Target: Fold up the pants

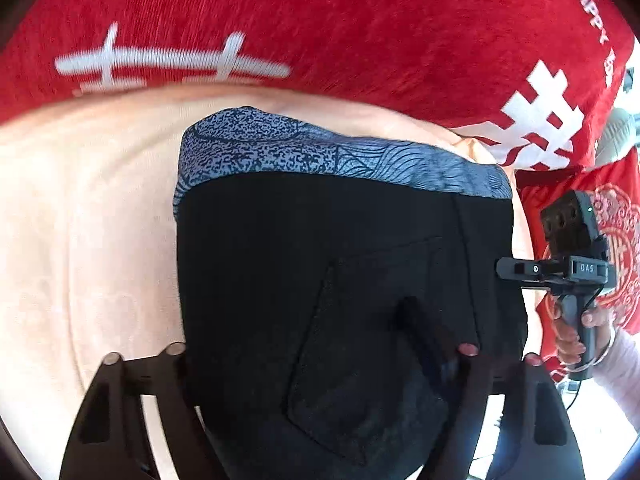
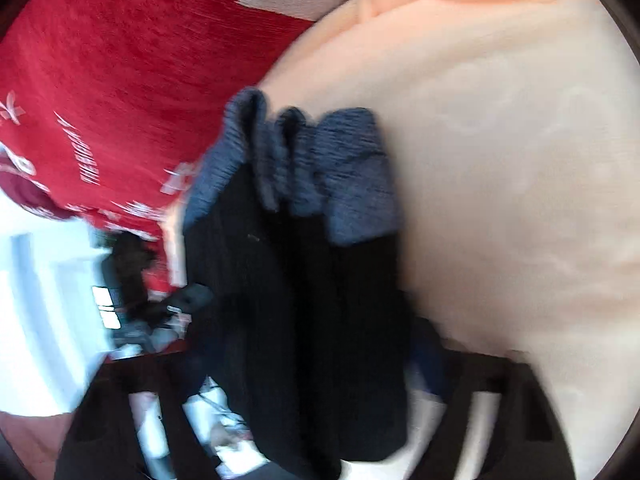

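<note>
Black pants (image 1: pixel 320 280) with a blue-grey patterned waistband (image 1: pixel 320 152) hang over a peach cloth (image 1: pixel 80 220). A back pocket (image 1: pixel 372 352) faces me. My left gripper (image 1: pixel 320 360) is wide open, its fingers on either side of the pants' lower part. The right gripper (image 1: pixel 508 270) shows at the pants' right edge, held by a hand; its jaws are hidden by cloth. In the blurred right wrist view the pants (image 2: pixel 304 300) hang bunched with the waistband (image 2: pixel 312 160) gathered, running down between the right gripper's (image 2: pixel 304 420) fingers.
A red blanket (image 1: pixel 320 20) with white characters lies behind the peach cloth. A red patterned cloth (image 1: pixel 616 240) is at the right. A bright floor with dark objects (image 2: pixel 132 280) shows at the left of the right wrist view.
</note>
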